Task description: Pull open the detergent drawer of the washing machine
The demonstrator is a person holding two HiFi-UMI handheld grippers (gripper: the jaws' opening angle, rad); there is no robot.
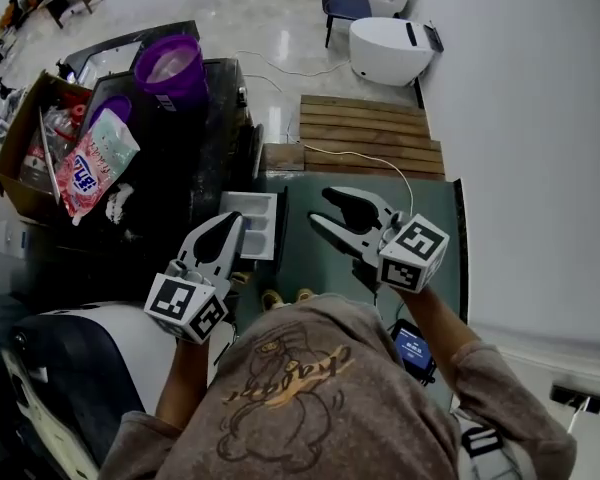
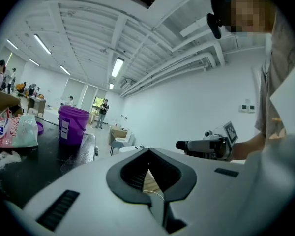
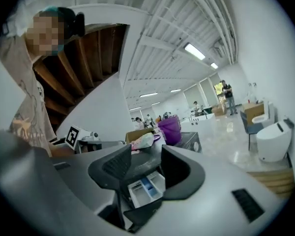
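Looks pretty much done: detergent drawer (image 1: 252, 224) pulled out of the washing machine (image 1: 435, 258), at 12 o'clock off the left gripper (image 1: 234, 221) (pinched closed, empty) and 9 o'clock off the right gripper (image 1: 319, 207) (half-spread, holding nothing). Next, probably just back both away.

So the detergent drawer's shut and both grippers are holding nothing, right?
Not shut: the head view shows the detergent drawer pulled out, compartments exposed. The left gripper and right gripper hold nothing, as you said.
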